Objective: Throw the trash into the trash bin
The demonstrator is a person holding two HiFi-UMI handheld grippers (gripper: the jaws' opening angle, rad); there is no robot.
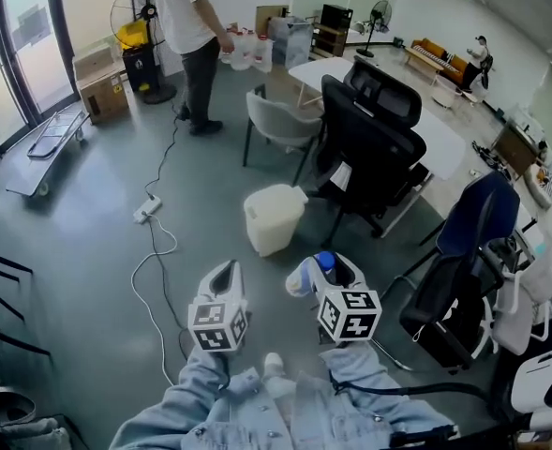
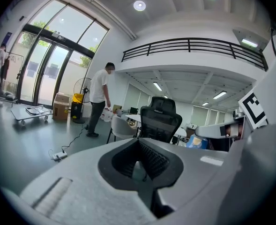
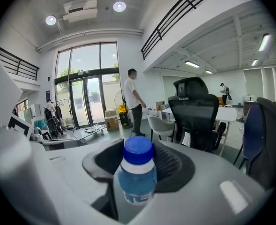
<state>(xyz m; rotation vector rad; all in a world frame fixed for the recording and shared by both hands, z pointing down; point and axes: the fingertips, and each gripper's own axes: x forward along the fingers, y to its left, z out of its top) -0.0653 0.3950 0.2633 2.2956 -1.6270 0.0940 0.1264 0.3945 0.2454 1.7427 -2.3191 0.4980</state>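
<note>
My right gripper (image 1: 324,270) is shut on a clear plastic bottle (image 1: 325,262) with a blue cap. In the right gripper view the bottle (image 3: 137,172) stands upright between the dark pads of that gripper (image 3: 138,165). My left gripper (image 1: 224,277) is beside it on the left. Its jaws look closed together, and I make out nothing held in the left gripper (image 2: 140,165). A white trash bin (image 1: 274,216) stands on the floor just ahead of both grippers. The left gripper view also shows the bottle (image 2: 196,142) at the right.
A black office chair (image 1: 374,148) stands right of the bin, with a grey chair (image 1: 280,120) and a white table (image 1: 444,139) behind. A power strip (image 1: 146,211) and its white cable (image 1: 154,279) lie on the floor at left. A person (image 1: 189,26) stands at the back. A blue chair (image 1: 472,223) is at right.
</note>
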